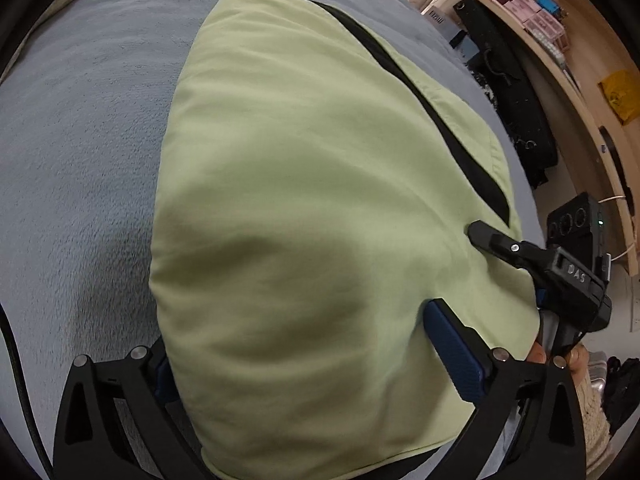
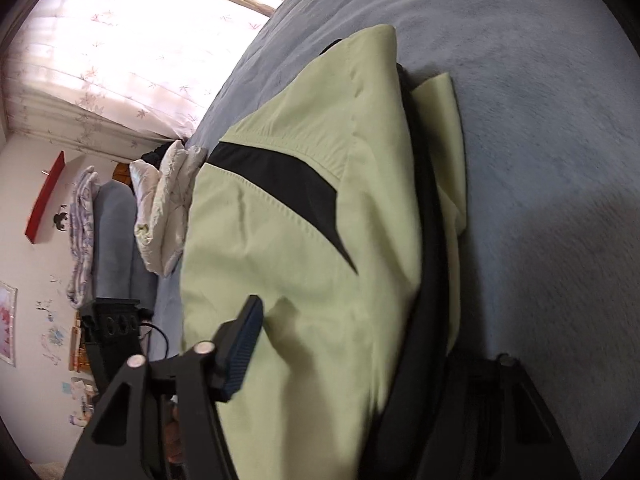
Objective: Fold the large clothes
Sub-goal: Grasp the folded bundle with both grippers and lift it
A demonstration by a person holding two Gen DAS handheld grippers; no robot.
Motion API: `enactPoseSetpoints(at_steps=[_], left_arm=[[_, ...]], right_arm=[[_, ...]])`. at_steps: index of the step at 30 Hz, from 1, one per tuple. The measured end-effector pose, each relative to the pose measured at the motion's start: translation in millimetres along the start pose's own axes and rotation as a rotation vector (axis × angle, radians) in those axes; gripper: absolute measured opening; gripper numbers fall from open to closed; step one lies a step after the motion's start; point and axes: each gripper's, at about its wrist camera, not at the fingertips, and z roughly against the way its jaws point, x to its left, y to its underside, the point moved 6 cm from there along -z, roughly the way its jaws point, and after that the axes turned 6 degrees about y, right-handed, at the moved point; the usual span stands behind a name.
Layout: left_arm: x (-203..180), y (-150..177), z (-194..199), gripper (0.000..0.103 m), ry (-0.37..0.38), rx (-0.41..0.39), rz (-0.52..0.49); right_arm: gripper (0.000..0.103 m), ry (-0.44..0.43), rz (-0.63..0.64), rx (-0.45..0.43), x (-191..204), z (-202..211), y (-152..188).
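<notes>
**bedside_lurker:** Left wrist view first: the left claw [image 1: 308, 344] is spread about as wide as it goes. The light green jacket [image 1: 312, 184] bulges up between the two blue pads [image 1: 452, 348], but the one I can see properly isn't pressing on the cloth, so I'd call that a loose straddle, not a pinch. The far pad is mostly buried behind the fabric.

**foldwatcher:** And the other one?

**bedside_lurker:** The right claw [image 1: 480, 238] pokes in from the right edge of that same view, its tip lying on the jacket near the end of the black stripe [image 1: 420, 92]. From its own camera, the right claw [image 2: 344, 352] has one blue pad [image 2: 242, 348] hovering just above the cloth with a shadow under it. The other finger is a dark blur low on the right, behind the jacket's black edge. Honestly can't tell whether it's pinching or not.

**foldwatcher:** Where's the jacket sitting?

**bedside_lurker:** Folded over into a thick bundle on a grey-blue bed [image 1: 88, 120], black wedge panel [image 2: 288, 176] on top, a bit of green sleeve sticking out on the side.

**foldwatcher:** Anything around it?

**bedside_lurker:** White crumpled bedding [image 2: 164, 208] past the jacket, a sunlit curtain [image 2: 132, 40] behind, and a wooden shelf [image 1: 560, 60] with small boxes beside the bed.
</notes>
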Motion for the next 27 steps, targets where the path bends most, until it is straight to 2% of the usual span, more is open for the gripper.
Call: enactPoseSetpoints(at_steps=[1, 3, 4, 6, 8, 11, 16, 19, 24, 27], left_arm=[[-1, 0, -1, 0.100, -0.015, -0.001, -0.002], [-5, -2, 0, 0.093, -0.056, -0.014, -0.012], [-8, -2, 3, 0.085, -0.070, -0.031, -0.022], [-15, -2, 12, 0.073, -0.101, -0.073, -0.057], [-21, -2, 20, 0.057, -0.126, -0.103, -0.094], [-31, -3, 34, 0.041, -0.152, -0.147, -0.138], [-48, 1, 62, 0.037, -0.194, -0.200, -0.195], [-44, 11, 89, 0.036, -0.191, -0.211, -0.200], [-32, 18, 138, 0.036, -0.198, -0.246, -0.203], [-15, 20, 182, 0.036, -0.216, -0.286, -0.204]], right_arm=[[0.036, 0.015, 0.006, -0.006, 1, -1, 0], [0.025, 0.020, 0.004, -0.013, -1, 0, 0], [0.019, 0.015, -0.004, -0.017, -2, 1, 1], [0.015, 0.026, 0.014, -0.031, 4, 6, 2], [0.013, 0.051, 0.055, -0.056, 15, 12, 4], [0.011, 0.050, 0.098, -0.091, 33, 22, 6], [0.010, 0.092, 0.194, -0.134, 76, 35, 17], [0.010, 0.111, 0.237, -0.141, 96, 43, 27], [0.010, 0.088, 0.270, -0.146, 139, 51, 40], [0.010, 0.066, 0.310, -0.152, 175, 51, 47]])
